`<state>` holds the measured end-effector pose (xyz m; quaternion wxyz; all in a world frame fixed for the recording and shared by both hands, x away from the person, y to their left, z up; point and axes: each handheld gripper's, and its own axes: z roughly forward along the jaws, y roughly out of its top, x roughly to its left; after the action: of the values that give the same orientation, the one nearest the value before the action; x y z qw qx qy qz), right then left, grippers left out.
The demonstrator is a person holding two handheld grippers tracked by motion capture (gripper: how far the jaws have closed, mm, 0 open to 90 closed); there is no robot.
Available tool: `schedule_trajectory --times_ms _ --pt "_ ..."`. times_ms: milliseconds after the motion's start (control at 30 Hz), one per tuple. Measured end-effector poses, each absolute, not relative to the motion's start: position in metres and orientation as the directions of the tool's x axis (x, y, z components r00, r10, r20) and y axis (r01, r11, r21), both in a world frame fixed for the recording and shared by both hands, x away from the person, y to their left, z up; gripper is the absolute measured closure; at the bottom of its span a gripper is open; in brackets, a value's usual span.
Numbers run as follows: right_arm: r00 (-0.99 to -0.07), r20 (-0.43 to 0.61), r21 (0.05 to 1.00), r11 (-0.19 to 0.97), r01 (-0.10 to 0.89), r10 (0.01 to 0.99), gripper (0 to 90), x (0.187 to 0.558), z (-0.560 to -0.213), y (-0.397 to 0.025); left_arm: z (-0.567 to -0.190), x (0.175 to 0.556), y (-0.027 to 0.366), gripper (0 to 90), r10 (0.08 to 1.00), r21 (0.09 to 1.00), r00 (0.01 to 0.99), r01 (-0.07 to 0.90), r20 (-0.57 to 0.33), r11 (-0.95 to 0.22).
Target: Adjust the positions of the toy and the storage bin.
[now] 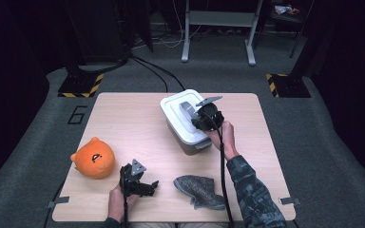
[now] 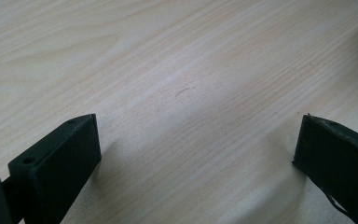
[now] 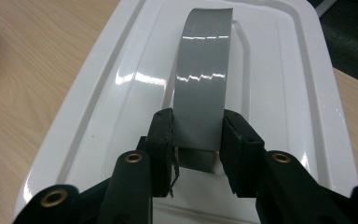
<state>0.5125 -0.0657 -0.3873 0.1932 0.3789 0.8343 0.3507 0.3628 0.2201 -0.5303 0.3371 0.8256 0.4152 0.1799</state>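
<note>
Box (image 1: 185, 124) mid-table, plush toy (image 1: 93, 158) far left of cloth (image 1: 200, 190) at near edge.

High view: fixed above the near table (image 1: 138, 123) edge, facing forward and down, far enough to take in the floor beyond. Left gripper view: close over bare tabletop (image 2: 177, 70), looking down along its jaws. Right gripper view: close above the white box lid (image 3: 279, 70), also seen in the high view (image 1: 176, 107).
</note>
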Motion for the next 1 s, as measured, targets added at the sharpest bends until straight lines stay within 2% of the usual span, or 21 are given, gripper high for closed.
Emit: schedule_trajectory --times_ms 667,1000 --pt "-0.632 -0.051 0.708 0.474 0.523 0.773 66.7 0.506 -0.384 -0.079 -0.531 0.363 0.22 0.1 0.807 0.709 0.59 0.559 0.024 -0.429" --pt "-0.633 -0.04 0.697 0.475 0.537 0.773 66.6 0.494 -0.383 -0.102 -0.531 0.363 0.22 0.0 0.807 0.71 0.59 0.559 0.023 -0.429"
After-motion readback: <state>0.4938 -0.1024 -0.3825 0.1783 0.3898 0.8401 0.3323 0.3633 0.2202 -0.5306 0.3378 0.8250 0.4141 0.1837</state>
